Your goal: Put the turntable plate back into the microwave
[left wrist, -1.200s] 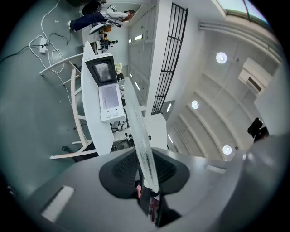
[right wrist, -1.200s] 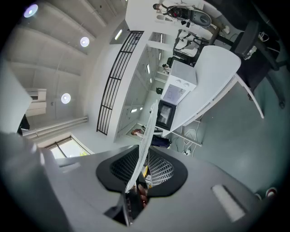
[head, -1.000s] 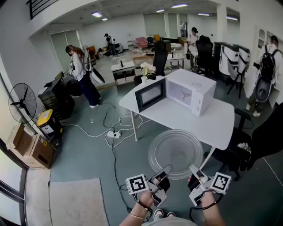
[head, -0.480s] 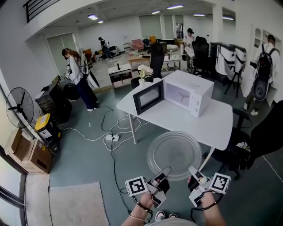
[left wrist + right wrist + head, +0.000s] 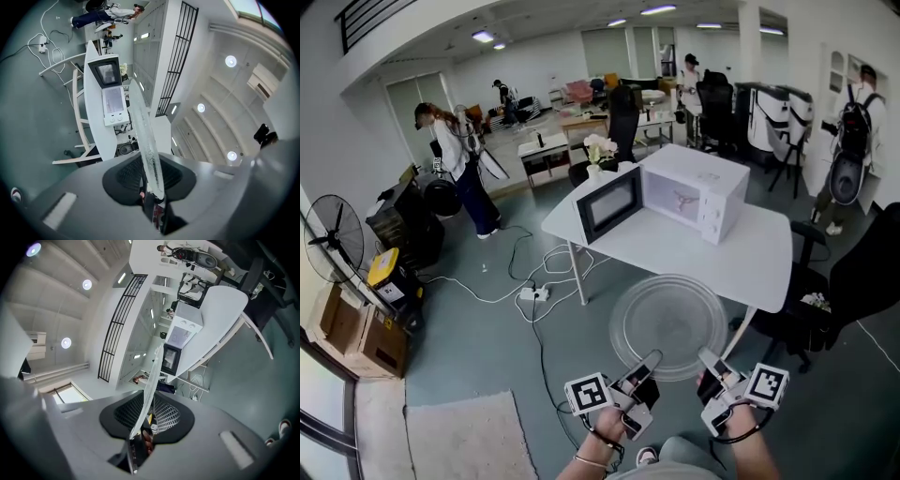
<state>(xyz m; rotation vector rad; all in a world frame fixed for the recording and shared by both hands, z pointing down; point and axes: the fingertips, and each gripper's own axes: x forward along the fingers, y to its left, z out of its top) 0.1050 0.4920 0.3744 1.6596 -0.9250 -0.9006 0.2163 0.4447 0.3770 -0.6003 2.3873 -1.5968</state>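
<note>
Clamping turntable plate [image 5: 668, 323] level: left tool [image 5: 652, 358], right tool [image 5: 706, 357].

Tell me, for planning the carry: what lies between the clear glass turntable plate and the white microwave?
Only bare white tabletop lies between the clear glass turntable plate and the white microwave, as the head view shows.

You have bright, even light: ceiling panels [image 5: 659, 10] far behind the microwave [image 5: 661, 199] wash the room, and shadows beneath it stay faint. In your head view, straight lines bow outward away from the microwave. Both gripper views sit in a dark round vignette; in the right one, ceiling lamps [image 5: 66, 342] left of the microwave flare white.
</note>
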